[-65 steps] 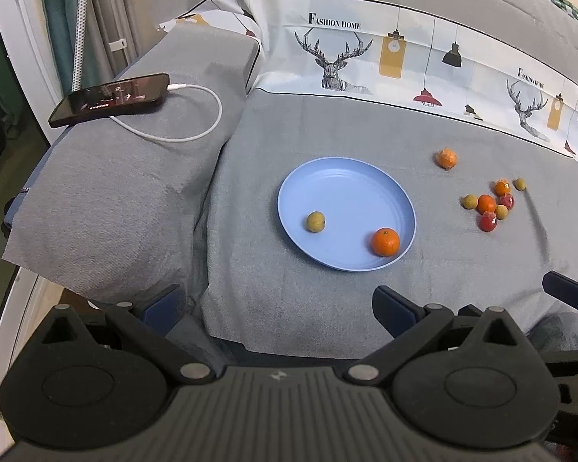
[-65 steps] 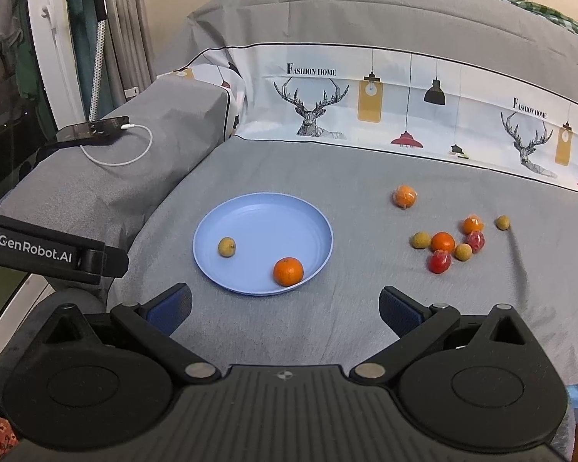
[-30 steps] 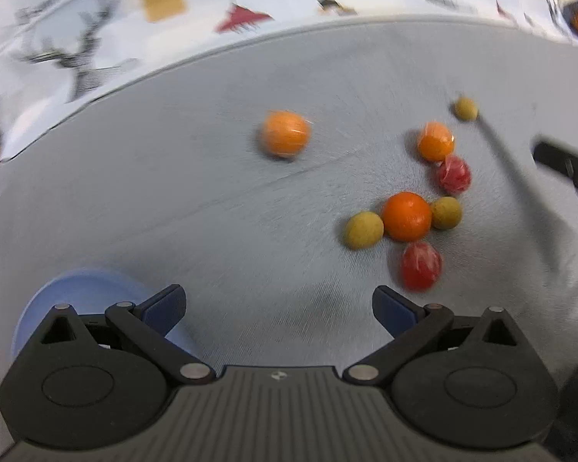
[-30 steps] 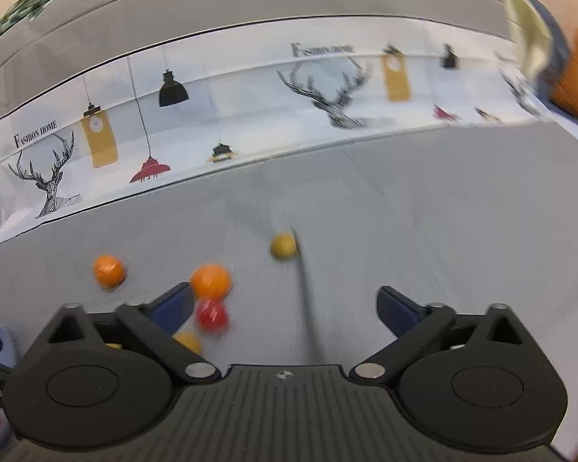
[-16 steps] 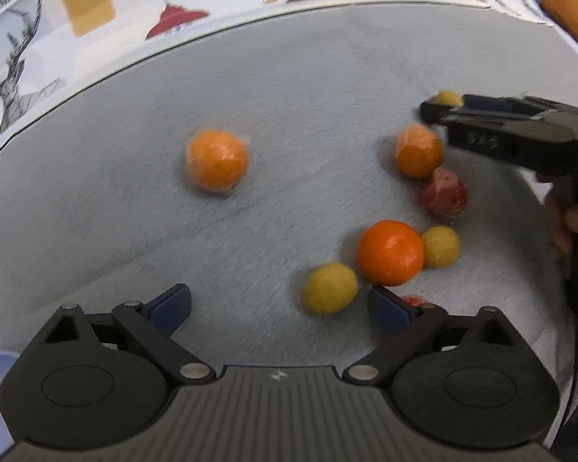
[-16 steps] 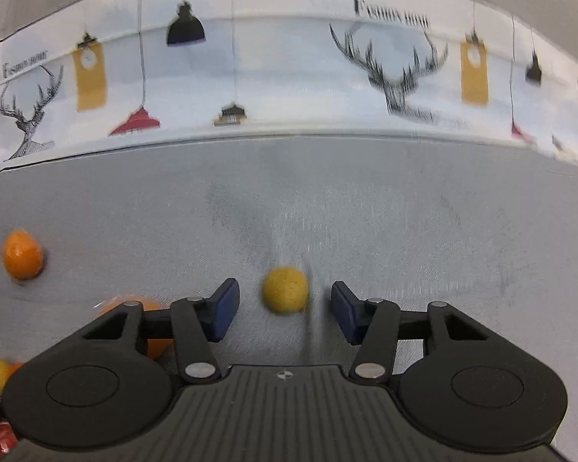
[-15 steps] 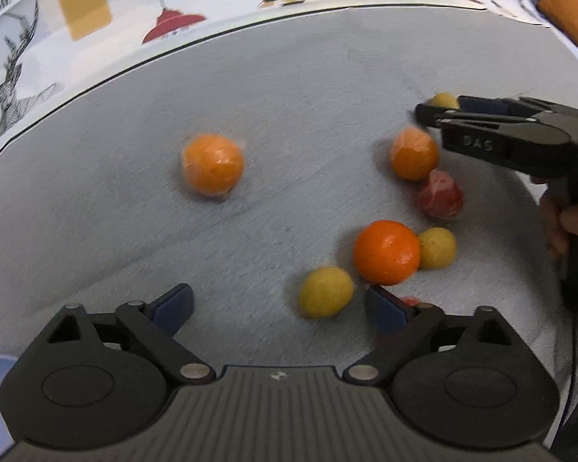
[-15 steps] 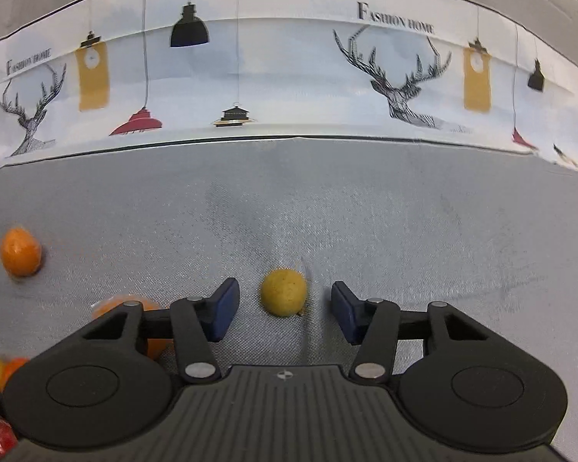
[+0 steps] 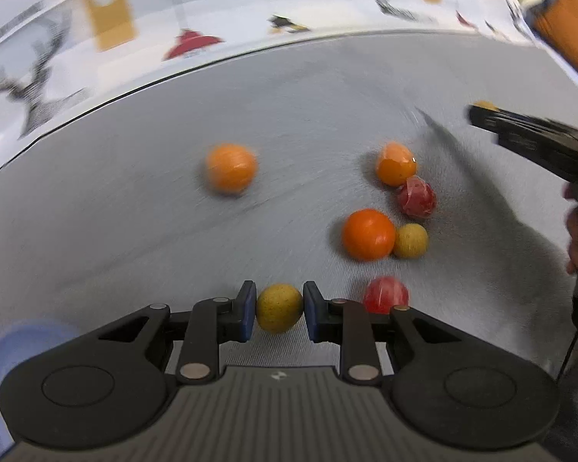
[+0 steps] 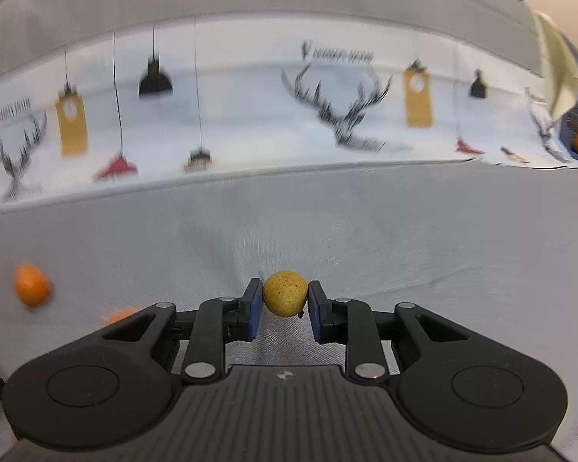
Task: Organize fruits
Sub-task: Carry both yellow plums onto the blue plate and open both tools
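Left wrist view looks down on a bed spread with a grey sheet (image 9: 173,231), its far side edged by a white printed band of deer and lamps. At the lower left corner a sliver of the blue plate (image 9: 4,362) shows, well apart from the loose fruit. Scattered on the sheet are a lone orange (image 9: 231,167), then a cluster to the right — a second orange (image 9: 368,234) touching a small yellow fruit (image 9: 411,240), another orange fruit (image 9: 396,163) touching a red fruit (image 9: 416,197), and one more red fruit (image 9: 385,293) nearest the camera. The left gripper (image 9: 279,310) has just been closing, and its jaws now pinch a yellow fruit (image 9: 279,308) resting on the sheet. The right gripper (image 10: 285,304) has likewise just been closing, and its jaws clamp a second yellow fruit (image 10: 285,293), apart from the cluster. Both grasps look made, so the step in hand is the pickup — next, each fruit likely needs lifting clear and carrying over to the plate without nudging its neighbours.
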`<state>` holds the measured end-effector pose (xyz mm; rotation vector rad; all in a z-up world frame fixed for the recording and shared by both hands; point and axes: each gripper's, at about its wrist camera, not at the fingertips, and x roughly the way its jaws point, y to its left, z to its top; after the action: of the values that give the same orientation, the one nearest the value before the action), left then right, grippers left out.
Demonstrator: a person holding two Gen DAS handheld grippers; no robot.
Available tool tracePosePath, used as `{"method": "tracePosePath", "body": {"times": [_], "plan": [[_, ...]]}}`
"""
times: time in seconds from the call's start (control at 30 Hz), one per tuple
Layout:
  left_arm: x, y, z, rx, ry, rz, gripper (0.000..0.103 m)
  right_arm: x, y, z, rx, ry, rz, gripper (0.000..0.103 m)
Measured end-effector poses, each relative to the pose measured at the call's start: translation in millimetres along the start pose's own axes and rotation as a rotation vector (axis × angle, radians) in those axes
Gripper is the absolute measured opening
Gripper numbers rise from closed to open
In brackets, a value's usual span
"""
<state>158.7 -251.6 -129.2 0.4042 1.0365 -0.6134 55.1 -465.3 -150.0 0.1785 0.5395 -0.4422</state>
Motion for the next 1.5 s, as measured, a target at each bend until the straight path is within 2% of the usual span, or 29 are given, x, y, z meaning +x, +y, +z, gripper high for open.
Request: {"method": "tracePosePath", "body": {"times": [0.13, 0.3, 0.4, 0.6, 0.77, 1.1, 1.37, 1.5], "plan": [[-48.3, 12.3, -20.0, -0.08, -0.02, 0.006, 0.029, -55.9, 5.0, 6.7, -0.004, -0.058, 0.013, 0.026], [-116.3, 18.6, -53.9, -0.121, -0.056, 0.018, 0.029, -138.0, 39.8, 11.4, -0.035, -0.104, 0.104, 0.026], [-151.2, 21.9, -76.0, -0.13, -0.065, 0.034, 0.029, -182.8, 67.0, 8.8, -0.052, -0.096, 0.182, 0.026], [-206.7, 39.4, -129.4, -0.179, -0.052, 0.101, 0.029, -260.2, 127.2, -12.3, -0.078, -0.017, 0.336, 0.026], [-239.6, 57.3, -169.1, -0.206, -0.079, 0.129, 0.029, -310.9, 170.2, -33.4, -0.142, 0.002, 0.389, 0.026], [-278.9, 85.3, -215.8, -0.297, -0.127, 0.147, 0.029, -365.3, 221.3, -54.8, -0.234, 0.027, 0.462, 0.026], [-288.2, 92.2, -226.6, -0.338, -0.129, 0.162, 0.029, -378.4, 230.1, -59.0, -0.278, 0.015, 0.488, 0.026], [-290.0, 92.2, -224.1, -0.339, -0.136, 0.145, 0.029, -376.8, 228.0, -56.3, -0.288, 0.012, 0.479, 0.026]]}}
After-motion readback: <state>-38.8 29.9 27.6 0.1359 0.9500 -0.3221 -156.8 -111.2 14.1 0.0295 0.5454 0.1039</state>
